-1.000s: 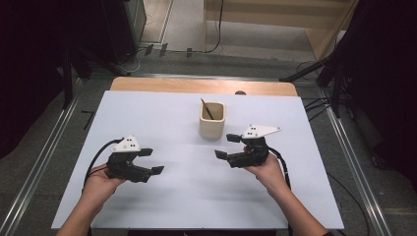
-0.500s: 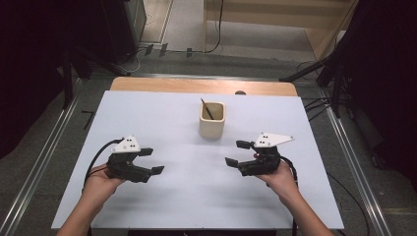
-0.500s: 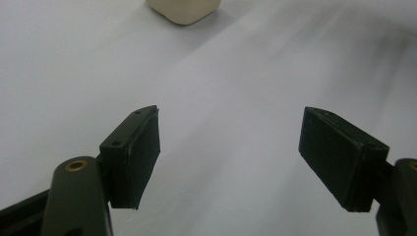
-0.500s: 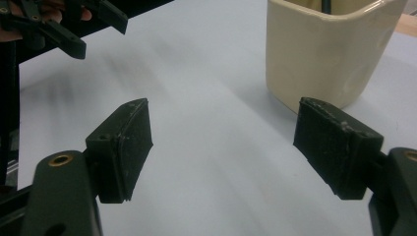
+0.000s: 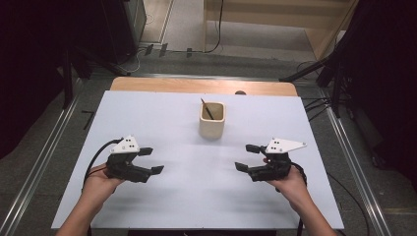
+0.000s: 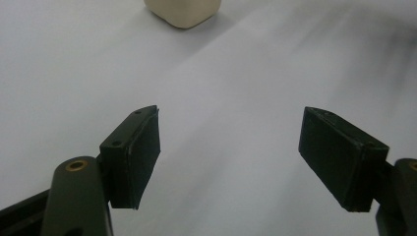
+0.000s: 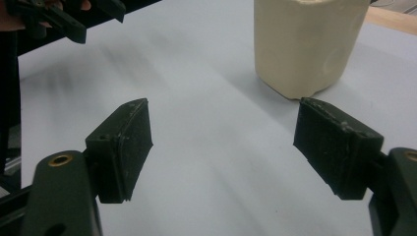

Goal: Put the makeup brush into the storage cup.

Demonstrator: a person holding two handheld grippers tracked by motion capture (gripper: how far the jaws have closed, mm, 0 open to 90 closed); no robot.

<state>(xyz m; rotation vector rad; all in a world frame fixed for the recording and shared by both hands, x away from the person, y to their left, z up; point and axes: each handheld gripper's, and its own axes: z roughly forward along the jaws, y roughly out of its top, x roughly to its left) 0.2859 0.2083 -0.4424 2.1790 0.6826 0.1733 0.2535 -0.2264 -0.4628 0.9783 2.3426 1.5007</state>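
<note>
cream cup (image 5: pixel 212 120), both grippers agape

I see cream cup (image 5: pixel 212 120), plain, no pattern, near far edge of table (image 5: pixel 147 113); dark stick (image 5: pixel 206 108) inside. Table top pale white-grey, unpatterned; bare tan wood strip along far edge. Left gripper (image 5: pixel 153 161) black with grey-white plate; right gripper (image 5: pixel 246 158) same colours. Black cables.

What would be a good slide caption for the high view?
Two hand-held grippers, left and right, fingers open, flank a cream cup holding a dark stick.
</note>
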